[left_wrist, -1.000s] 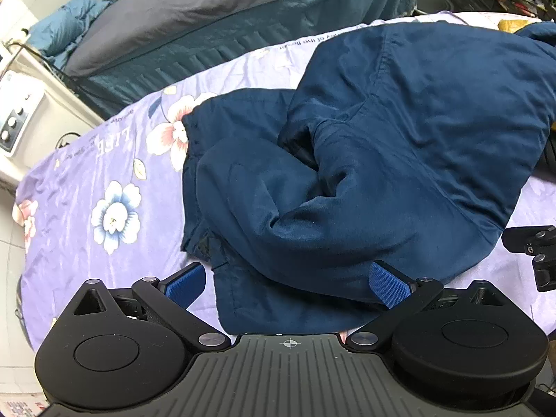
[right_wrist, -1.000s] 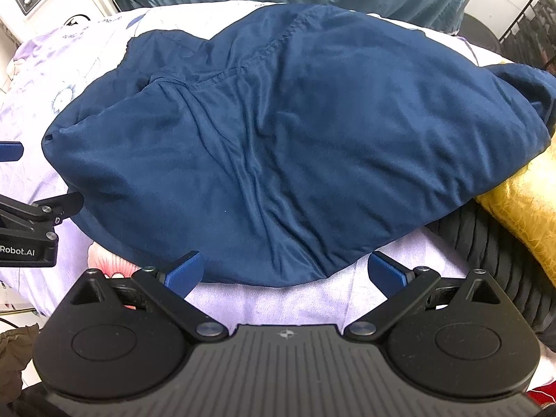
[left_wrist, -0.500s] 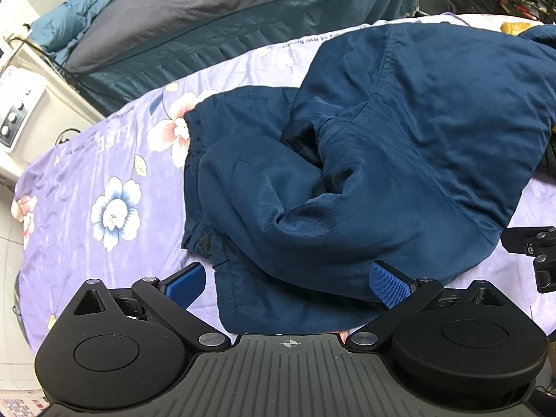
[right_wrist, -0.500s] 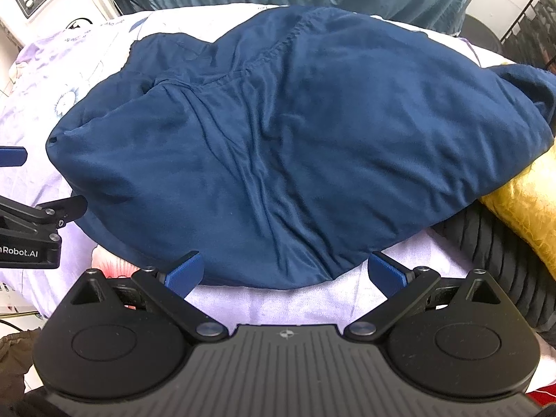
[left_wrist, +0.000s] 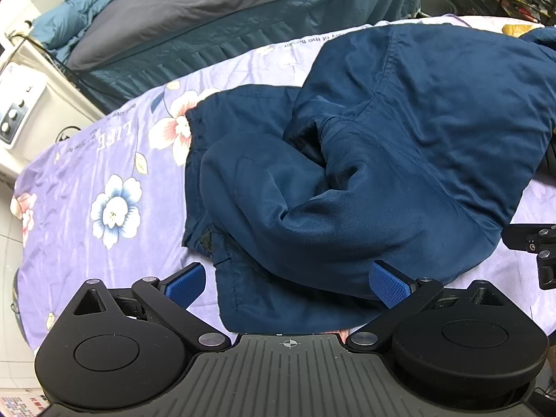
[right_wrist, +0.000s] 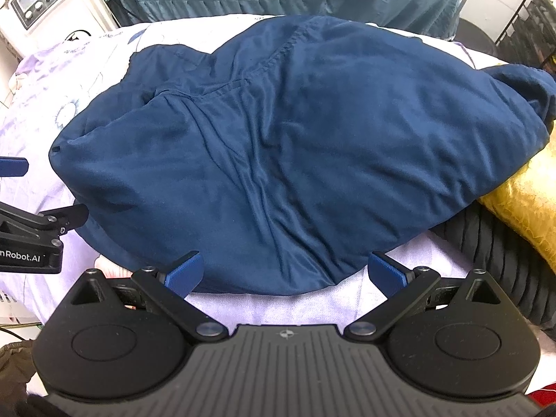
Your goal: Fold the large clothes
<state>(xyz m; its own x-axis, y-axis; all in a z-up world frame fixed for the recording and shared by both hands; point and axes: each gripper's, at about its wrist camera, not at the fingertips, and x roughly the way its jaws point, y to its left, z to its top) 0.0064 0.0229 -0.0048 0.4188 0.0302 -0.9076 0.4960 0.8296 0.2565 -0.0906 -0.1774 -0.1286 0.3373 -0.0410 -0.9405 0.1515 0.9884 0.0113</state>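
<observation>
A large navy blue garment [left_wrist: 399, 146] lies crumpled on a lilac flowered sheet [left_wrist: 104, 173], one flap folded over the rest. In the right wrist view the same navy garment [right_wrist: 295, 160] spreads as a wide rumpled mound. My left gripper [left_wrist: 286, 283] is open just above the garment's near hem, nothing between its blue pads. My right gripper [right_wrist: 285, 274] is open too, its blue pads straddling the near edge of the cloth without pinching it. The left gripper's black body [right_wrist: 31, 239] shows at the left edge of the right wrist view.
A yellow cloth [right_wrist: 528, 205] and a black ribbed item [right_wrist: 486, 243] lie at the right, partly under the garment. A teal bed with a grey cover [left_wrist: 215, 10] stands behind. A white appliance with knobs [left_wrist: 17, 111] sits at the left, a wire rack [right_wrist: 528, 24] at the far right.
Both grippers have eased slightly toward the garment; the cloth itself has hardly shifted. Both stay open.
</observation>
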